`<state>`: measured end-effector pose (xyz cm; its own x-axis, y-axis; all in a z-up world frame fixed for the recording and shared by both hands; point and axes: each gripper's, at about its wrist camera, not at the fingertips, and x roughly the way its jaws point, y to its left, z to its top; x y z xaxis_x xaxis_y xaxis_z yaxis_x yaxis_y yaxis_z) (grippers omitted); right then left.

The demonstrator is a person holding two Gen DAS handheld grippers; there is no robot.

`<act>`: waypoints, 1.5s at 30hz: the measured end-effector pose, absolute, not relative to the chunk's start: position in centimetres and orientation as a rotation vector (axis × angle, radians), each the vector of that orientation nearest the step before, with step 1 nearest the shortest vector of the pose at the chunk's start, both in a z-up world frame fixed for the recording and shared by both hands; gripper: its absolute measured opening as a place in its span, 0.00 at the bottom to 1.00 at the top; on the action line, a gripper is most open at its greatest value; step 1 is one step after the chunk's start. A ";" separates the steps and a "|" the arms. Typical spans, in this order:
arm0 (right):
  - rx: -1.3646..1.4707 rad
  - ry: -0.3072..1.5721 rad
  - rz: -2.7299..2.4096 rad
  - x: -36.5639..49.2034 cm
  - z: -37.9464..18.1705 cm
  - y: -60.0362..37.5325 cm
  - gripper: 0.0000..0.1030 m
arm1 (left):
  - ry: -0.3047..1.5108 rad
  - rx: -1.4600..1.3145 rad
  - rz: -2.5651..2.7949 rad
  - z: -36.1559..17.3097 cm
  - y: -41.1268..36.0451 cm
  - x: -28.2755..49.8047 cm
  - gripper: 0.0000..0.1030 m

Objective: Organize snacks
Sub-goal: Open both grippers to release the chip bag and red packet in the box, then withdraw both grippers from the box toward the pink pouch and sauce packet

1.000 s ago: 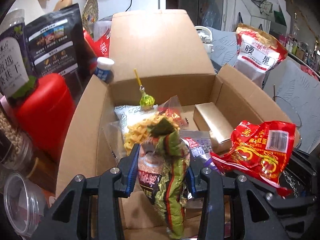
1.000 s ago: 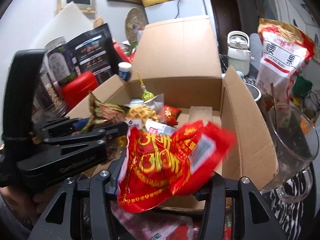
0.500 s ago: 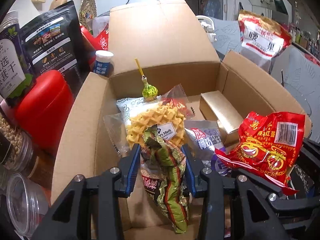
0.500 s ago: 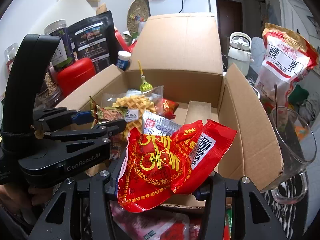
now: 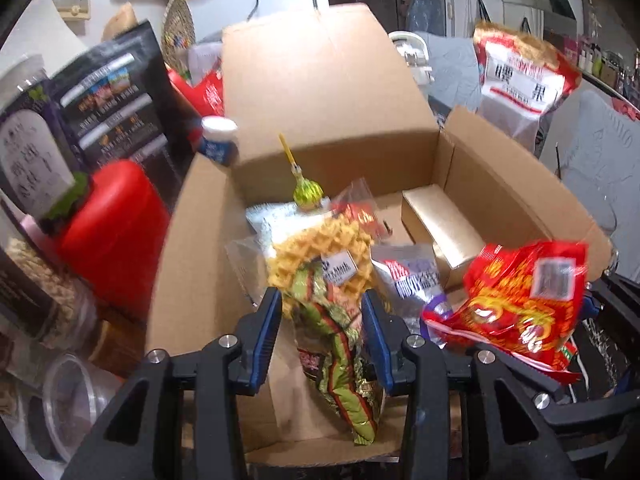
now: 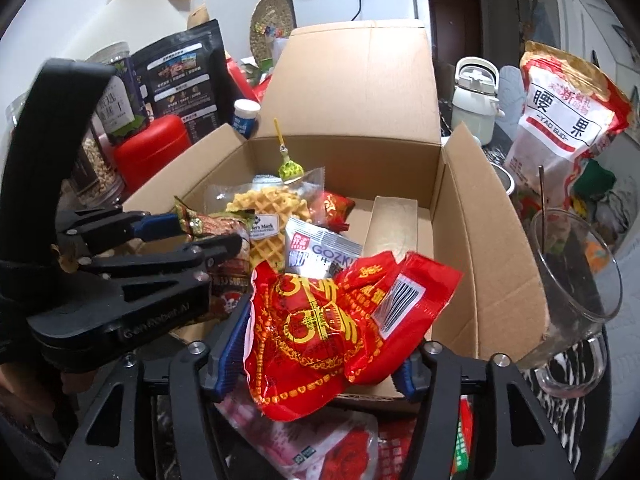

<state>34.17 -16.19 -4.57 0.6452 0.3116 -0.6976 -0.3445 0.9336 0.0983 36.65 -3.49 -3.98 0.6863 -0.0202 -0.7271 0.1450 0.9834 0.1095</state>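
An open cardboard box (image 6: 480, 240) holds a waffle bag (image 6: 268, 208), a white sachet (image 6: 324, 248), a gold carton (image 5: 440, 224) and a green lollipop (image 6: 290, 168). My left gripper (image 5: 322, 304) hangs over the box's near left part. Its jaws are starting to open, and the green snack packet (image 5: 340, 344) still dangles between the blue pads. My right gripper (image 6: 322, 340) is at the near edge of the box. Its jaws are opening, with the puffy red snack packet (image 6: 320, 320) still upright against both pads.
Left of the box stand a red canister (image 5: 116, 232), a black pouch (image 5: 116, 100) and jars. A glass mug (image 6: 572, 280), a white kettle (image 6: 476, 100) and a big red-and-white bag (image 6: 568, 120) are on the right. More packets (image 6: 312, 440) lie under my right gripper.
The green packet has sunk lower into the box, uncovering the waffle bag behind it. My right jaws have spread wider around the red packet, which has tipped a little toward the box.
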 end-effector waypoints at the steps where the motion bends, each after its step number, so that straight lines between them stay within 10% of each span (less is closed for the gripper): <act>1: -0.048 0.782 0.367 34.1 -4.4 -16.2 0.64 | 0.803 0.164 -0.086 -3.5 -3.5 36.5 0.45; 5: -0.027 0.707 0.376 33.1 -2.9 -16.6 0.82 | 0.772 0.145 -0.087 -2.2 -3.3 35.9 0.56; 45: -0.019 0.678 0.349 22.1 1.0 -16.6 0.82 | 0.715 0.034 -0.177 1.6 -0.9 22.5 0.61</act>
<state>22.07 -16.60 1.00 0.7234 0.3097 -0.6171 -0.3221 0.9419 0.0952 22.54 -0.90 1.60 0.7404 -0.1501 -0.6551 0.1733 0.9844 -0.0297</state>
